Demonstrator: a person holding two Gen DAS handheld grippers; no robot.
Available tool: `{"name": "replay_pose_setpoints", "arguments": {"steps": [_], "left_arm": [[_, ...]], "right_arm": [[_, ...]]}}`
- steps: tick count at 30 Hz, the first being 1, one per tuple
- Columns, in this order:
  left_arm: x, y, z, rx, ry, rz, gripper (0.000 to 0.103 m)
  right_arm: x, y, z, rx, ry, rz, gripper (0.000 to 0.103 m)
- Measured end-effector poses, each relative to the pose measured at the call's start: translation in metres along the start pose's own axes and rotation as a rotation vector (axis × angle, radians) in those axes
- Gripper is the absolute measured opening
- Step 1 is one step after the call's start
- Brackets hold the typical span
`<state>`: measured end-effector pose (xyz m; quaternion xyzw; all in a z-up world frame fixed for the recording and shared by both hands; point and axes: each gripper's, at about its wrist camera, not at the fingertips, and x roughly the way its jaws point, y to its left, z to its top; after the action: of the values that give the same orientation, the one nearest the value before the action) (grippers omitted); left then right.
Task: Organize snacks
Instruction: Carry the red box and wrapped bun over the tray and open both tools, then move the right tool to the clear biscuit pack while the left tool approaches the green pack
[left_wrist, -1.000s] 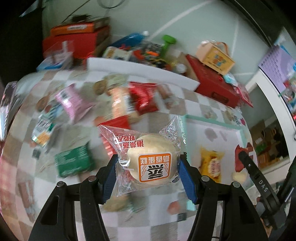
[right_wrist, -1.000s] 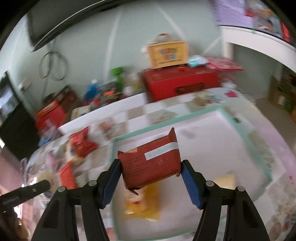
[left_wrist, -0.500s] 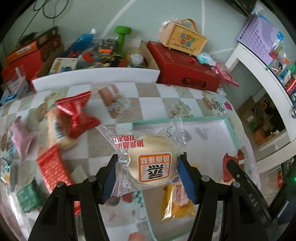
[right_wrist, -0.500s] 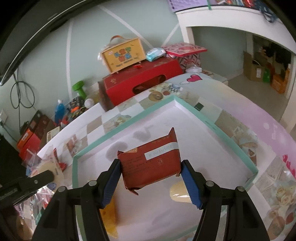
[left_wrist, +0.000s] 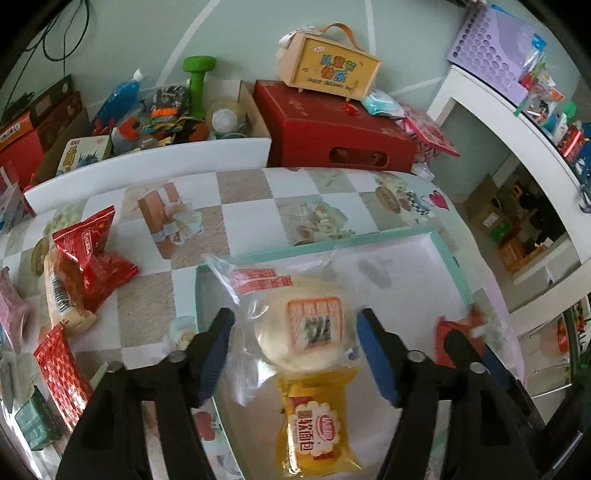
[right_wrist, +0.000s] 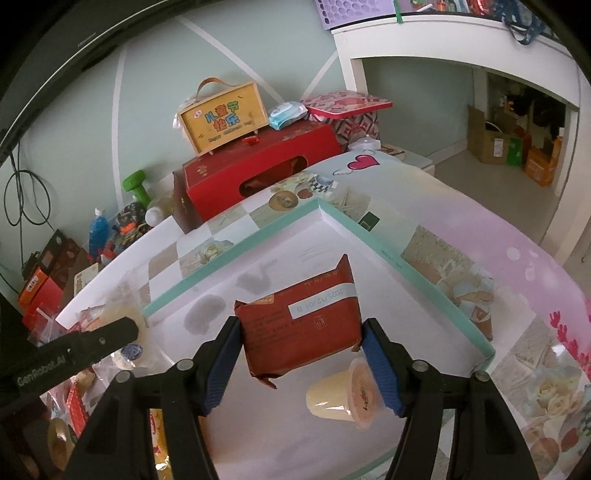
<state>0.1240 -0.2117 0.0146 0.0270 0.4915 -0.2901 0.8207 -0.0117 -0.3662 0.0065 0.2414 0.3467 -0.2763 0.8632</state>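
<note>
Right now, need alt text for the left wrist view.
The left gripper is opening around a round bun in a clear wrapper, blurred, above a white tray with a teal rim. A yellow bread packet lies in the tray below it; red snack packets sit on the checkered tablecloth to the left.

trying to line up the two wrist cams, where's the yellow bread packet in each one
Left wrist: yellow bread packet lies bottom centre, in the tray, below the bun.
Right wrist: only a sliver at the bottom left edge, behind the claw arm.
Shared landmark: red box behind the table.
</note>
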Motion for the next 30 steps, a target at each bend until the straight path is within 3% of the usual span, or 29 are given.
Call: {"name": "replay_pose_setpoints", "arguments": {"steps": [1,12,14,16,30], "left_arm": [[-0.001,0.001,0.000,0.001,-0.002,0.002,0.082],[-0.019,0.020,-0.003,-0.049,-0.034,0.067,0.085],[-0.019,0.023,-0.004,-0.052,-0.044,0.096,0.102],[-0.020,0.026,-0.005,-0.056,-0.052,0.121,0.102],[-0.014,0.043,-0.015,-0.099,-0.022,0.182,0.103]], "right_arm": [[-0.001,0.001,0.000,-0.009,-0.007,-0.005,0.070],[-0.005,0.010,0.002,-0.041,0.002,0.010,0.071],[-0.003,0.011,0.001,-0.047,0.010,0.004,0.089],[-0.002,0.011,0.001,-0.049,0.012,-0.009,0.103],[-0.002,0.012,0.000,-0.077,0.012,-0.032,0.103]]}}
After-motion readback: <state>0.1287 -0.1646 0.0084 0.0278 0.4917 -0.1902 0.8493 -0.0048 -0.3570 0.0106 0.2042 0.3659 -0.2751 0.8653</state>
